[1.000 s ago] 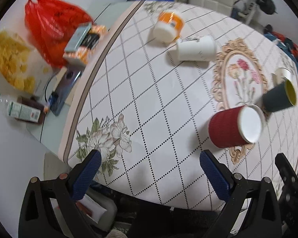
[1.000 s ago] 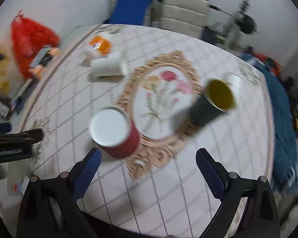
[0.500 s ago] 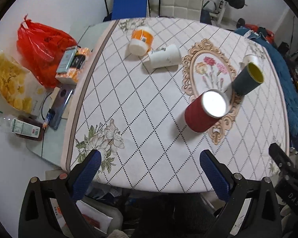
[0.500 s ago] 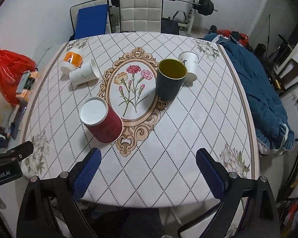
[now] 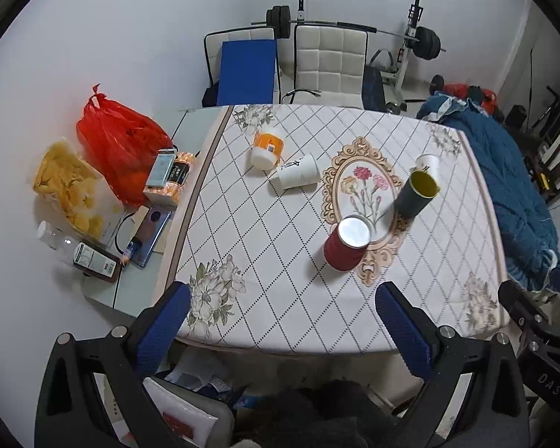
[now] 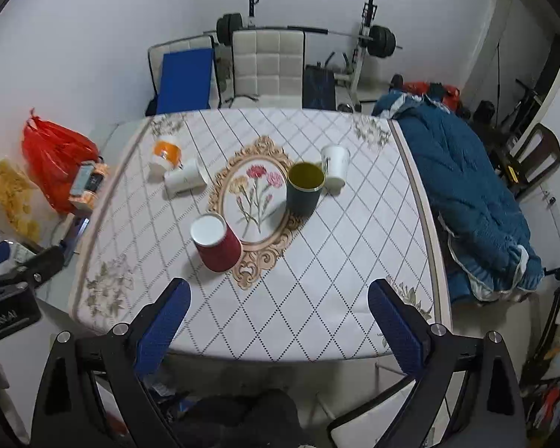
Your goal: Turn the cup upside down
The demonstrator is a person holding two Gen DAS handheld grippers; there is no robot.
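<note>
— Left claw [image 5: 280, 321]?
— Spread wide, nothing between the blue pads [image 5: 162, 330], low in the frame, off the near edge of the surface [image 5: 280, 298]. Touching nothing.
— Right claw [image 6: 276, 319]?
— Same: gaping wide, empty, at the bottom of the frame, short of the surface's near edge. Seen also at the lower right of the left view, only in part.
— The red cup [image 5: 345, 242]?
— Right of centre in the left view, left of centre in the right view [image 6: 216, 242]. Standing on its wide end, white flat end up, so apparently mouth down. Resting on the lower left rim of the gold oval frame [image 6: 257, 201] printed on the cloth.
— Other cups?
— Dark cup [image 6: 304, 191] upright with yellow inside, on the oval's right rim, well apart from the red one. Just beside and behind it, a white paper cup [image 6: 334, 167] standing. Upper left of the surface: another white paper cup [image 6: 184, 179] lying on its side, and an orange-and-white container [image 6: 164, 155] just beside it, tipped.
— Off the surface?
— Far left of the left view: red plastic bag [image 5: 119, 149], yellow snack bag [image 5: 71, 190], a bottle [image 5: 82, 254] lying down. Right side: blue blanket [image 6: 466, 194]. Top: white chair [image 6: 267, 63] and barbell rack [image 6: 362, 44].
</note>
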